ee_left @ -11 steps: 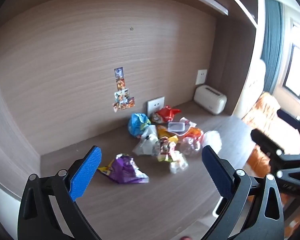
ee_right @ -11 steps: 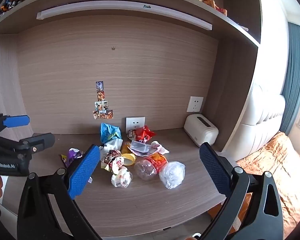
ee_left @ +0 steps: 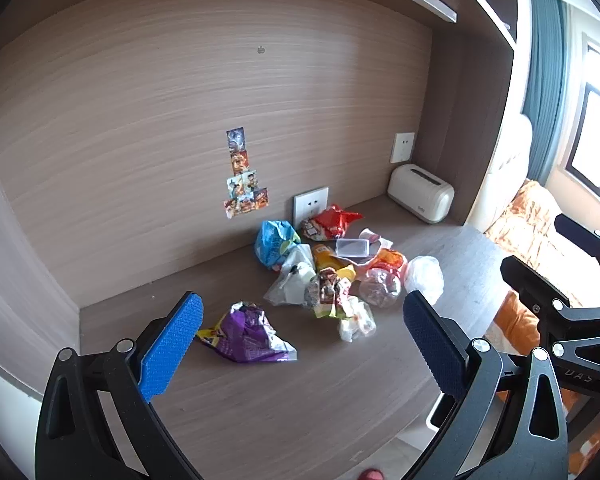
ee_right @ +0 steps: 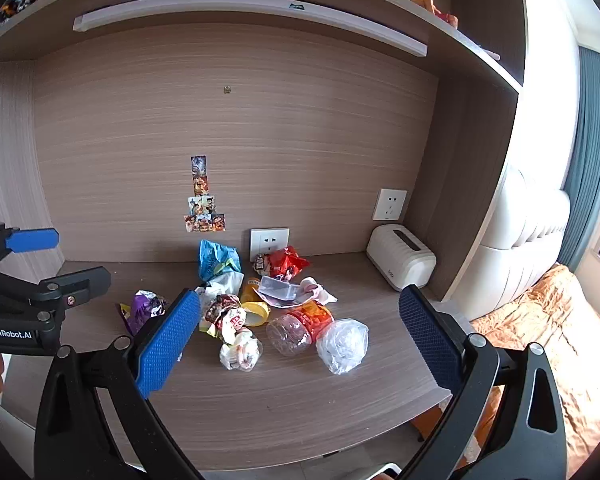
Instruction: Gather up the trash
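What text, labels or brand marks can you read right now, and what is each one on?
"GenRobot.AI": white lettering on the body of the left hand-held gripper, seen from the right wrist camera.
"DAS": faint partial marking on the right hand-held gripper, left wrist view; any further letters are unclear.
Small logo on the white toaster: too small to read.
Print on the red snack bag, purple wrapper and wall stickers: blurred, unreadable.

White toaster (ee_right: 400, 262) on wooden desk (ee_right: 300, 400), two wall sockets (ee_right: 269, 242), stickers (ee_right: 204, 208) on back panel, orange bedding (ee_right: 560, 320).
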Demonstrator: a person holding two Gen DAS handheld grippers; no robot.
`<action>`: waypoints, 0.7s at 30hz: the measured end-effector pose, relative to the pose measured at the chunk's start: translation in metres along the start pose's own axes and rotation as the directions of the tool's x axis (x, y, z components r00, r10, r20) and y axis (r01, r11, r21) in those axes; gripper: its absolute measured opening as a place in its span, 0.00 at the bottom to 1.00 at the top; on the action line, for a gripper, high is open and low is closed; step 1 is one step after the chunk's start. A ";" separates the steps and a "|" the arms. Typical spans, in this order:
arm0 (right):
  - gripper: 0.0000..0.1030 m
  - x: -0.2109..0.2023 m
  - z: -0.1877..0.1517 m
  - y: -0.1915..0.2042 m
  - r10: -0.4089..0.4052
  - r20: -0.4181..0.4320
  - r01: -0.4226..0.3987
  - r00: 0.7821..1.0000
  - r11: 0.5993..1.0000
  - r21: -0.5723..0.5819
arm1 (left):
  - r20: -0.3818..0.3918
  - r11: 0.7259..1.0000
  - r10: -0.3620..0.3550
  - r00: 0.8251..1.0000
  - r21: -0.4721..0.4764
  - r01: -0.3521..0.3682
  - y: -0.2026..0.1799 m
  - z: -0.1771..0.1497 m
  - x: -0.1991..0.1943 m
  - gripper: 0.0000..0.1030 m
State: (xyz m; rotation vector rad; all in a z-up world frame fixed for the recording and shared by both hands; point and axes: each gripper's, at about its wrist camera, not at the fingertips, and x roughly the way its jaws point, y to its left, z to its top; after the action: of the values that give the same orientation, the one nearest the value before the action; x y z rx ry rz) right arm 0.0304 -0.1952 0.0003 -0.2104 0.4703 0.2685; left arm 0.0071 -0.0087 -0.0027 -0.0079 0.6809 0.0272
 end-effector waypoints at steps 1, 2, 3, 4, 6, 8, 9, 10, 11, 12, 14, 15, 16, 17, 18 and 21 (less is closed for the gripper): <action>0.96 0.000 0.000 0.000 -0.003 0.001 0.003 1.000 1.000 -0.001 | -0.001 1.000 0.004 1.000 0.001 -0.004 -0.002 0.000 0.000 0.96; 0.96 0.000 0.001 0.000 -0.004 0.002 0.004 1.000 1.000 -0.002 | -0.003 1.000 -0.005 1.000 -0.004 0.005 0.006 -0.001 0.002 0.96; 0.96 0.000 0.001 0.000 -0.004 0.001 0.004 1.000 1.000 -0.007 | -0.009 1.000 -0.005 1.000 -0.005 0.005 0.007 0.000 0.004 0.96; 0.96 0.001 0.000 0.000 -0.005 -0.002 0.005 1.000 1.000 -0.011 | -0.012 1.000 -0.008 1.000 -0.004 0.008 0.006 0.001 0.004 0.96; 0.96 0.002 0.001 0.000 -0.003 -0.005 0.003 1.000 1.000 -0.012 | -0.013 1.000 -0.004 1.000 -0.007 0.003 0.007 0.001 0.005 0.96; 0.96 0.003 0.001 0.000 0.004 -0.009 -0.004 1.000 1.000 -0.012 | -0.019 1.000 -0.005 1.000 -0.009 0.005 0.008 0.000 0.007 0.96; 0.96 0.004 0.001 -0.001 0.011 -0.009 -0.012 1.000 1.000 -0.006 | -0.021 1.000 -0.003 1.000 -0.009 0.003 0.008 0.000 0.008 0.96; 0.96 0.004 0.001 -0.001 0.013 -0.007 -0.013 1.000 1.000 -0.001 | -0.020 1.000 0.000 1.000 -0.009 0.000 0.008 0.000 0.008 0.96; 0.96 0.004 0.001 -0.002 0.016 -0.007 -0.016 1.000 1.000 0.003 | -0.022 1.000 0.001 1.000 -0.008 -0.002 0.009 -0.001 0.010 0.96; 0.96 0.005 0.002 -0.003 0.025 -0.009 -0.025 1.000 1.000 0.008 | -0.024 1.000 0.000 1.000 -0.007 0.000 0.009 -0.001 0.012 0.96; 0.96 0.006 0.003 -0.004 0.034 -0.009 -0.034 0.999 0.999 0.021 | -0.021 1.000 0.002 1.000 -0.006 -0.002 0.008 -0.004 0.012 0.96; 0.96 0.006 0.003 -0.005 0.039 -0.009 -0.038 0.999 0.999 0.028 | -0.022 1.000 0.003 1.000 -0.005 -0.004 0.008 -0.005 0.013 0.96; 0.96 0.006 0.004 -0.006 0.044 -0.011 -0.043 0.999 0.999 0.030 | -0.021 1.000 0.004 1.000 -0.005 -0.005 0.008 -0.006 0.013 0.96; 0.96 0.007 0.004 -0.005 0.046 -0.012 -0.046 0.999 0.999 0.030 | -0.022 1.000 0.004 1.000 -0.006 -0.005 0.009 -0.006 0.014 0.96; 0.96 0.007 0.004 -0.005 0.043 -0.010 -0.043 0.999 0.999 0.029 | -0.024 1.000 0.003 1.000 -0.008 -0.003 0.009 -0.006 0.015 0.96; 0.96 0.008 0.004 -0.005 0.048 -0.012 -0.048 0.999 0.998 0.028 | -0.023 1.000 -0.002 1.000 -0.006 0.002 0.009 -0.008 0.015 0.96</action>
State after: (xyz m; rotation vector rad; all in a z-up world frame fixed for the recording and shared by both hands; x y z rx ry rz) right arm 0.0402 -0.1978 0.0011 -0.1739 0.4923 0.3076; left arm 0.0140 0.0007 -0.0182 -0.0148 0.7043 0.0269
